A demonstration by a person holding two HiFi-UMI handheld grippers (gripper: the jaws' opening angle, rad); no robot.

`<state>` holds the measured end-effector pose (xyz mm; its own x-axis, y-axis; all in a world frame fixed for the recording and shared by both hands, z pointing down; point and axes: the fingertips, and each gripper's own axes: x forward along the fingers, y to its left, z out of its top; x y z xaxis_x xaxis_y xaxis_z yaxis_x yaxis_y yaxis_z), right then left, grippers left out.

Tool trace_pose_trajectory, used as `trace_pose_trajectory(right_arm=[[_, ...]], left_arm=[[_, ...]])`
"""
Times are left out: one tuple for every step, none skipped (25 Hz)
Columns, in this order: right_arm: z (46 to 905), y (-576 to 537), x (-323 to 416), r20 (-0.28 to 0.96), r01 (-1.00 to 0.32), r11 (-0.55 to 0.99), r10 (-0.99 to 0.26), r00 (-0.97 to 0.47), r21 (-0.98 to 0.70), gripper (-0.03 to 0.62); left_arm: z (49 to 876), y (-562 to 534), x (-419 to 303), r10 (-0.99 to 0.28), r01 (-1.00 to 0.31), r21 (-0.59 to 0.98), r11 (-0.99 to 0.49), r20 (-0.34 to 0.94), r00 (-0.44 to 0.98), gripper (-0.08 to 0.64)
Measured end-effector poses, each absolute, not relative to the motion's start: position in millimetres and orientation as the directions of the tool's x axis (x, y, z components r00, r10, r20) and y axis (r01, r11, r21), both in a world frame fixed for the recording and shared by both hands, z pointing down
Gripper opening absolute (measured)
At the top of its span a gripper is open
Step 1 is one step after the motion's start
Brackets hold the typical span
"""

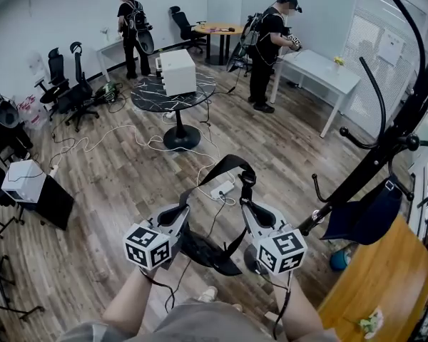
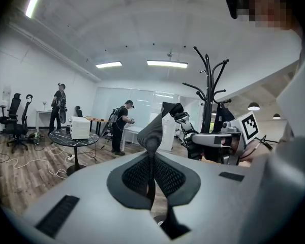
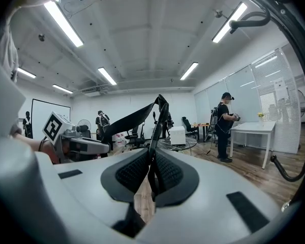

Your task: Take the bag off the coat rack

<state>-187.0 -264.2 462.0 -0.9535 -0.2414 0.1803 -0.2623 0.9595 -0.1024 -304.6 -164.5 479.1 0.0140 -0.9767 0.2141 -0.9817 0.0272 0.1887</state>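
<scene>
Left gripper (image 1: 179, 214) jaws pressed together, pinching black bag strap (image 1: 230, 162). Right gripper (image 1: 249, 210) jaws pinching same strap. Bag (image 1: 205, 254) hangs between grippers, apart from coat rack (image 1: 349, 182).

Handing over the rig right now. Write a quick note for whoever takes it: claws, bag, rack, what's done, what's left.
Left claw: shut on the bag's black strap.
Right claw: shut on the same strap, further along.
Bag: hangs below and between the two claws, over the floor, apparently clear of the coat rack at the right.
A dark blue item hangs on a lower hook of the rack.
Done: bag looks off the rack.
Left: probably just setting it down; no spot is evident.
</scene>
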Motion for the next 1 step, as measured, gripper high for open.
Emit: trace_pose_trajectory(right_arm=[[460.1,-264.1,-186.8,0.176,-0.261,0.96,-0.24,-0.955,-0.103,0.055]], left_arm=[[478.1,-164.9,-304.6,-0.977,-0.982,0.189,0.027,0.212,0.014,0.018]])
